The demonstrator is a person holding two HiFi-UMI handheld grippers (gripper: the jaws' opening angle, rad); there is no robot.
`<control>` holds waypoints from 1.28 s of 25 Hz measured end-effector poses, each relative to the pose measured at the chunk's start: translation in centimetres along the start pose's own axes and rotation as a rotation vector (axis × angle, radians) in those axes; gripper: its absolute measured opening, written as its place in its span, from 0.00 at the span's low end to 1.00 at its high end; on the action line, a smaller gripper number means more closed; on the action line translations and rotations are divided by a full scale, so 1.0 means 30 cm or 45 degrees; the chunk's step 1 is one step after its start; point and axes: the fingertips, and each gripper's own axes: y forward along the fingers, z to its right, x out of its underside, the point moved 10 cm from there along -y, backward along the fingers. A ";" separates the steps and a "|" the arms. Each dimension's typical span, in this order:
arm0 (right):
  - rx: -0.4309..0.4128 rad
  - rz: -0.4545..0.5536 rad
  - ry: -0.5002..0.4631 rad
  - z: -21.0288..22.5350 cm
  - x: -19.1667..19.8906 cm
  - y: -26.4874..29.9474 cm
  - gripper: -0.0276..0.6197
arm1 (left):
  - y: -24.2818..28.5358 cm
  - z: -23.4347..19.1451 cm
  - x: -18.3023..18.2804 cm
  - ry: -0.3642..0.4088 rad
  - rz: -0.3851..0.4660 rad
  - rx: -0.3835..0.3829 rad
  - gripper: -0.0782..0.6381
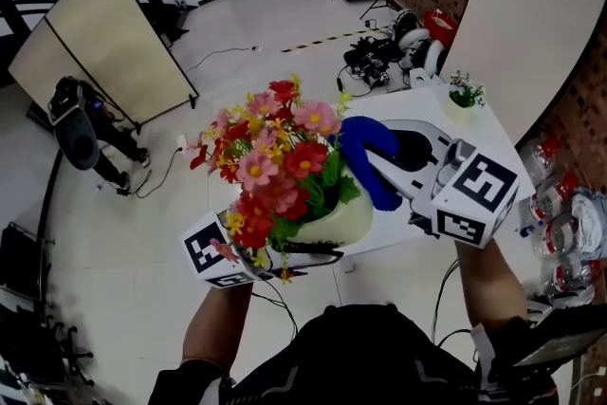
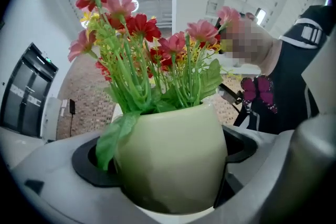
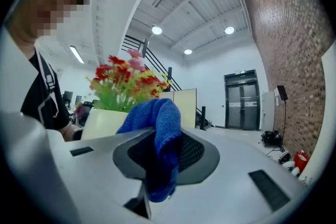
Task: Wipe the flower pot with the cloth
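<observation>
Left gripper (image 1: 296,248): jaws clamped on flower pot (image 2: 170,157), which is upright and held aloft. Right gripper (image 1: 384,168): jaws pinching blue cloth (image 3: 160,128), just beside the pot's rim. Cannot tell whether cloth and pot touch.

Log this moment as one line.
left gripper: holds pale green flower pot | right gripper: clamps blue microfibre cloth | cloth beside pot's side

no legible text, brand or number in any view. left cube (image 1: 211,253) and right cube (image 1: 479,194) show only black-and-white square patterns, no letters. sign (image 3: 240,72) over door (image 3: 241,99): too small to read.
</observation>
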 end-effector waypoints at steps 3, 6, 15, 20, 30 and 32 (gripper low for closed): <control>-0.011 0.023 0.059 0.020 0.018 0.012 0.15 | -0.015 -0.013 0.017 -0.026 0.012 -0.017 0.92; -0.065 0.054 0.042 0.003 0.005 -0.045 0.15 | -0.026 -0.035 0.034 -0.041 0.023 -0.032 0.92; -0.182 0.017 -0.094 -0.100 0.016 -0.115 0.15 | -0.020 -0.049 0.031 0.001 0.004 -0.048 0.92; -0.125 -0.008 -0.088 -0.053 0.022 -0.079 0.15 | -0.020 -0.020 0.029 0.020 0.018 -0.012 0.92; -0.185 -0.012 -0.115 -0.011 0.037 -0.052 0.15 | 0.010 0.107 0.067 0.011 0.030 0.145 0.92; -0.186 0.031 -0.051 0.021 0.028 -0.064 0.15 | 0.006 0.108 0.062 0.005 0.032 0.143 0.92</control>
